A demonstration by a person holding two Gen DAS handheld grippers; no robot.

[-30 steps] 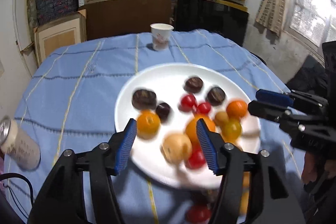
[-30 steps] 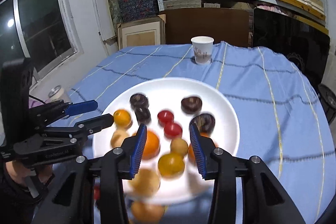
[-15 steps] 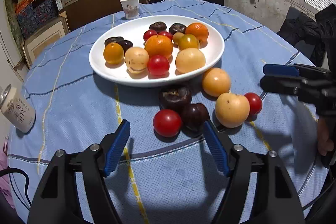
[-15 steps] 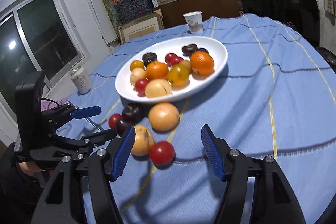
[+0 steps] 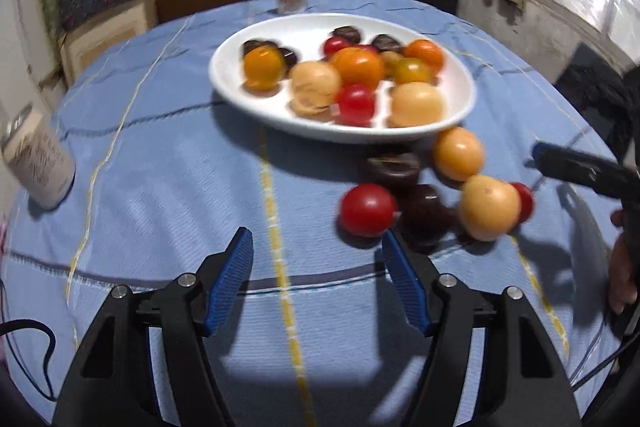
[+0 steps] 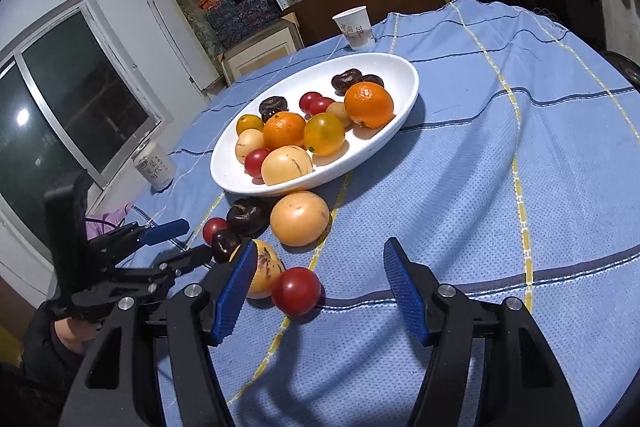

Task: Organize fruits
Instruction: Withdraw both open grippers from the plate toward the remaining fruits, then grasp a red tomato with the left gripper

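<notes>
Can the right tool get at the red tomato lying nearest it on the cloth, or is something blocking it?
Probably yes. The red tomato lies just ahead of the right tool, whose jaws stand open and empty. The pale yellow fruit touches its left side, so the left jaw may nudge that on closing.

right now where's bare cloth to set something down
Bare tablecloth right of the white plate, and between plate and can. Crowded where loose fruit sits at the plate's near rim.
</notes>
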